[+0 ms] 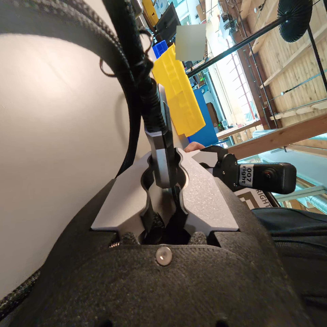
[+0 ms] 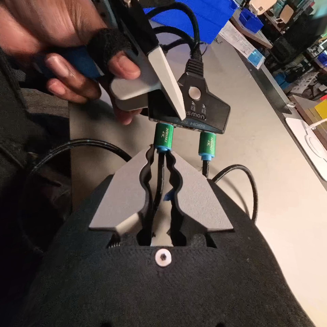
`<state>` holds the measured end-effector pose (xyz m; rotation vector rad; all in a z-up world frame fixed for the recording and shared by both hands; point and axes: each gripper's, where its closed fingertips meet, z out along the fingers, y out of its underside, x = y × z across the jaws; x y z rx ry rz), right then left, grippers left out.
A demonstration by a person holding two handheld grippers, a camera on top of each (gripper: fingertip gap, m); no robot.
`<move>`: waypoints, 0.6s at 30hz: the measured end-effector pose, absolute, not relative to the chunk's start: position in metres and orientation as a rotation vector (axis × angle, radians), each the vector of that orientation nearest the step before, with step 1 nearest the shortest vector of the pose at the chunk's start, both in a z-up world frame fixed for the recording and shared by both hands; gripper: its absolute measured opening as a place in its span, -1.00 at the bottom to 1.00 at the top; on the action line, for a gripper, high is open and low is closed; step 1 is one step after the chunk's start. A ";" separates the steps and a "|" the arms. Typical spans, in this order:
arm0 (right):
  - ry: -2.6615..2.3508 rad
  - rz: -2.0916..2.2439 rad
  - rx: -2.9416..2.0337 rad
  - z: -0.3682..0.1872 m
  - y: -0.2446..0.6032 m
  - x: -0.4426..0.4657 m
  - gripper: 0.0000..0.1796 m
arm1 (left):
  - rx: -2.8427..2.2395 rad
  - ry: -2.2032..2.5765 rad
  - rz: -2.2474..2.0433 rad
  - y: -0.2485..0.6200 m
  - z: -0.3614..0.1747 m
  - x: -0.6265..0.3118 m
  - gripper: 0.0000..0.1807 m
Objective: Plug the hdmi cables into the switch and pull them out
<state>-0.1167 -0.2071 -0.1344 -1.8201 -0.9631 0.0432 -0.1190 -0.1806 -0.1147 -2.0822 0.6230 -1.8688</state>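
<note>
Switch [image 2: 198, 104]: black body, held above the pale desk [image 2: 265, 203], clamped at its left edge by the left hand-held gripper [image 2: 155, 99], jaws closed narrow on it. In the left wrist view the switch [image 1: 161, 159] is seen edge-on between the grey fingers [image 1: 200, 192] of that hand-held gripper [image 1: 166, 169], with its ribbed black lead running up and away.

Person's hand [image 2: 70, 58] is wrapped around the left gripper's handle, with a black strap over one finger.

Right hand-held gripper [image 2: 161, 155] is set just below the left green plug [image 2: 163, 137], jaws narrowly parted around that plug's braided black cable [image 2: 160, 178]. Cable looks loose in the gap, with no clear squeeze. The fingertips are at the plug's blue collar.

Two plugs are seated in the switch's lower edge: the left one above, and the right green plug [image 2: 207, 144] with its cable [image 2: 247, 185] looping onto the desk. The port between them cannot be made out clearly.

A round silver button [image 2: 194, 92] is seen on the switch face.

Yellow bin [image 1: 178, 90] and blue bins [image 2: 200, 16] are seen at the desk's far edge.
</note>
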 end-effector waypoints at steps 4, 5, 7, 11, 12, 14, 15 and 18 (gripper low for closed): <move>-0.938 0.018 -1.836 -0.136 -0.206 -0.119 -0.83 | -2.086 0.602 -1.856 -0.180 -0.116 -0.122 -0.80; -0.934 0.003 -1.840 -0.136 -0.206 -0.120 -0.83 | -2.086 0.591 -1.853 -0.178 -0.116 -0.123 -0.81; -0.940 0.007 -1.827 -0.135 -0.208 -0.119 -0.83 | -2.081 0.600 -1.868 -0.180 -0.115 -0.123 -0.80; -1.003 0.105 -1.810 -0.137 -0.217 -0.117 -0.89 | -2.077 0.640 -1.890 -0.186 -0.114 -0.122 -0.81; -1.035 0.124 -1.805 -0.138 -0.220 -0.118 -0.90 | -2.088 0.646 -1.899 -0.188 -0.116 -0.122 -0.81; -1.040 0.123 -1.803 -0.137 -0.220 -0.115 -0.91 | -2.092 0.662 -1.909 -0.191 -0.116 -0.121 -0.81; -1.035 0.110 -1.803 -0.137 -0.218 -0.113 -0.90 | -2.090 0.661 -1.908 -0.191 -0.116 -0.120 -0.81; -1.032 0.136 -1.812 -0.137 -0.219 -0.117 -0.91 | -2.091 0.635 -1.899 -0.188 -0.116 -0.121 -0.81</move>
